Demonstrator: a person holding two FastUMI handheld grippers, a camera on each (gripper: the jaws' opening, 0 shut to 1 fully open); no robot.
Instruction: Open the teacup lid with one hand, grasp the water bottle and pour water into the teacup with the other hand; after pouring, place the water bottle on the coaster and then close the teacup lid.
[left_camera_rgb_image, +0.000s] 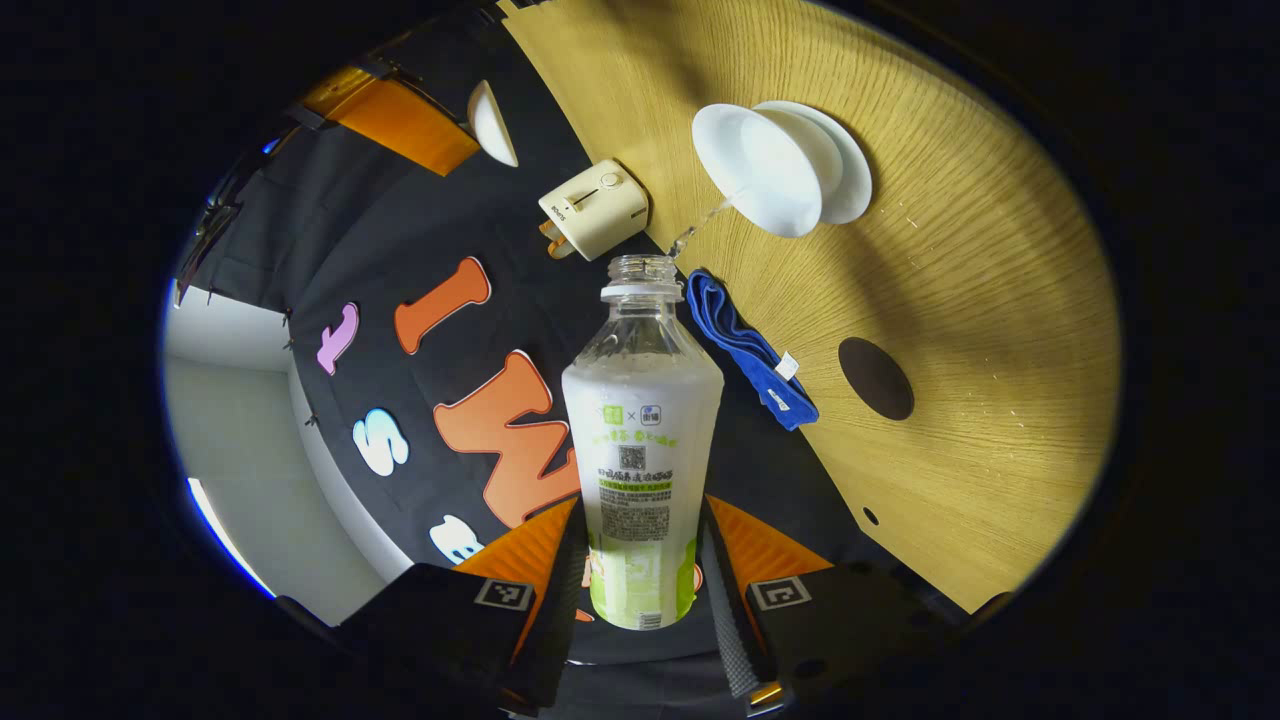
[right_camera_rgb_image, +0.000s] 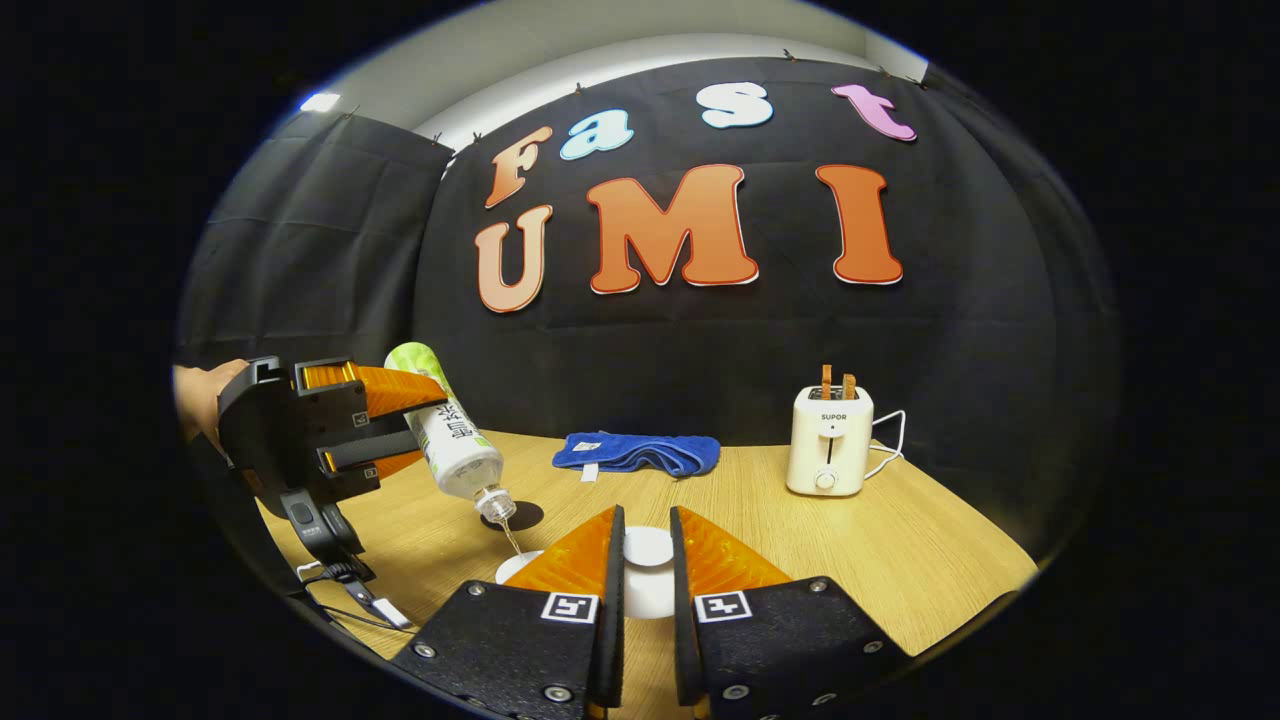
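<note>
While the water bottle (left_camera_rgb_image: 642, 440) is clamped tilted in the left gripper (left_camera_rgb_image: 640, 560), water is poured into the teacup (left_camera_rgb_image: 770, 170).
The lid (right_camera_rgb_image: 647, 548) is held pinched by the right gripper (right_camera_rgb_image: 641, 570).

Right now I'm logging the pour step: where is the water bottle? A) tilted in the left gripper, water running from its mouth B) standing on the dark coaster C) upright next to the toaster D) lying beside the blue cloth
A: the water bottle is held tilted, mouth down, in the left gripper, a thin stream falling toward the teacup; the coaster lies bare.
</note>
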